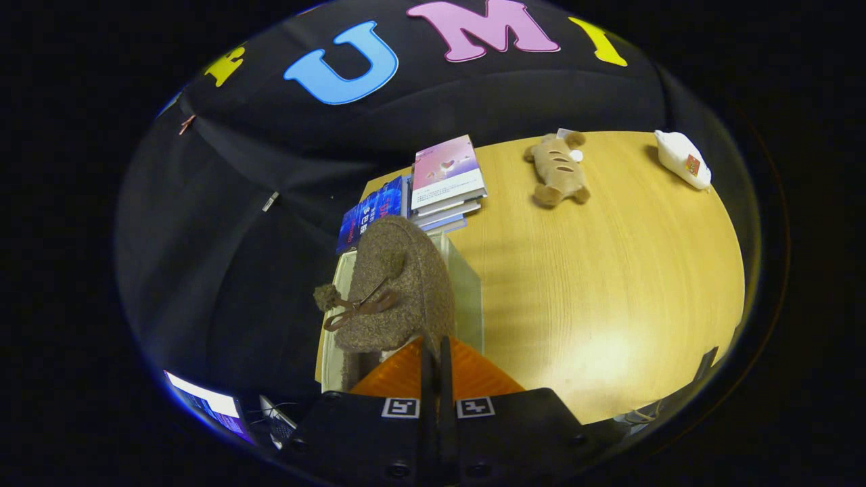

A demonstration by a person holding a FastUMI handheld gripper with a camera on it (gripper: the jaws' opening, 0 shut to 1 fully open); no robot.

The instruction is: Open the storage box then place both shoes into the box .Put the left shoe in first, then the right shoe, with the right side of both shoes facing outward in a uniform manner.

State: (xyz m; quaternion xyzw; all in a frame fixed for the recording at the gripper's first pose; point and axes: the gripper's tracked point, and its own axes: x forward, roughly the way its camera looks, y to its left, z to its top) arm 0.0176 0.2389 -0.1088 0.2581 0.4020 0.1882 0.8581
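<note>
Our hand-held gripper (436, 352) was pinched nearly closed on the fuzzy brown shoe's (396, 284) heel, above the storage box (467, 291). We judged it soft and light; its firmer heel rim seemed the best hold.

A brown fuzzy shoe (399, 284) with a thin brown lace bow and a pompom on its side is just ahead of the tool's (433, 352) closed fingers, its rear edge pinched between them. It hangs over a clear storage box (467, 291) standing at the bench's (609, 284) edge.
</note>
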